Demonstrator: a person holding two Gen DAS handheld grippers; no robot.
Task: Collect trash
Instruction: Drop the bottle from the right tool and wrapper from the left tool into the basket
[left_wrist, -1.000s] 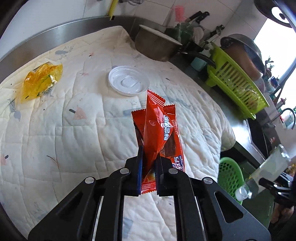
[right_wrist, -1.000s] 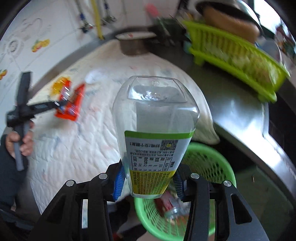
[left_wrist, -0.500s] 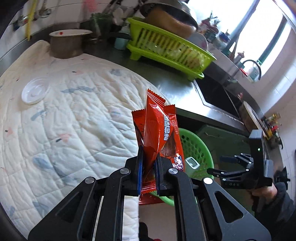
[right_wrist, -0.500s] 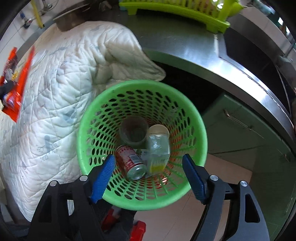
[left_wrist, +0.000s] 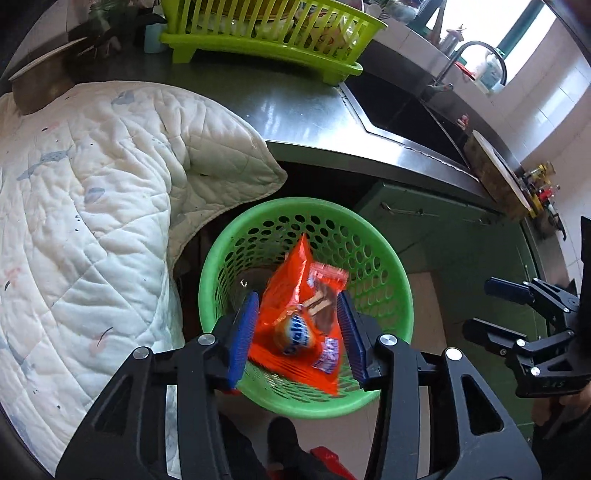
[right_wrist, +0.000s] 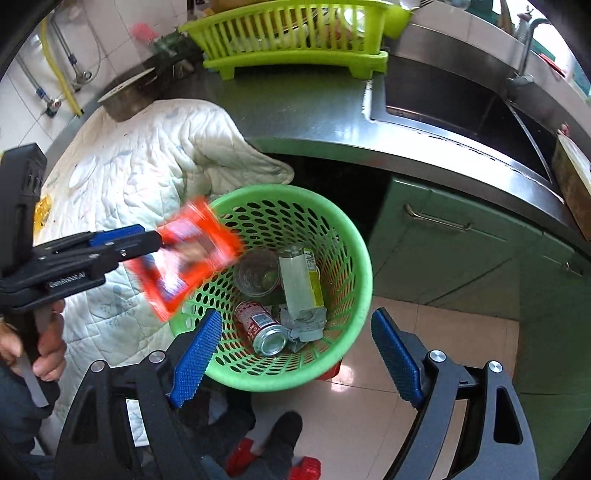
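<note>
Orange-red foil catches the light as the snack wrappers (left_wrist: 301, 317) hang over the green basket (left_wrist: 402, 291) at the lower centre of the left wrist view, between the blue pads (left_wrist: 242, 338) of the left gripper (left_wrist: 299, 332); its jaws are opening, and the pads no longer look pressed on the foil. The right wrist view shows the same wrappers (right_wrist: 186, 254) from the side, blurred, at the tip of the left gripper (right_wrist: 147, 242) coming in from the left edge over the basket's rim (right_wrist: 364, 258).

Only the right wrist view sees the basket's bottom: a clear bottle (right_wrist: 301, 280) with a yellow-green label, a red can (right_wrist: 260, 326), a clear cup (right_wrist: 256, 271) and crumpled grey paper (right_wrist: 304, 326). In the left view the wrappers hide all of that.

The right gripper (right_wrist: 295, 360) hovers above the basket, its jaws opening wide with nothing between them; in the left view it shows (left_wrist: 498, 310) at the right edge, partly cut off. The person's hand (right_wrist: 48, 350) grips the left tool's handle at the lower left; both tools point steeply down.

A quilted white cloth (left_wrist: 92, 206) drapes the steel counter (left_wrist: 306, 118) to the left, a lime dish rack (left_wrist: 266, 33) stands at the top, and a sink (right_wrist: 461, 107) lies to the upper right. Print on the wrappers is too smeared to read.
</note>
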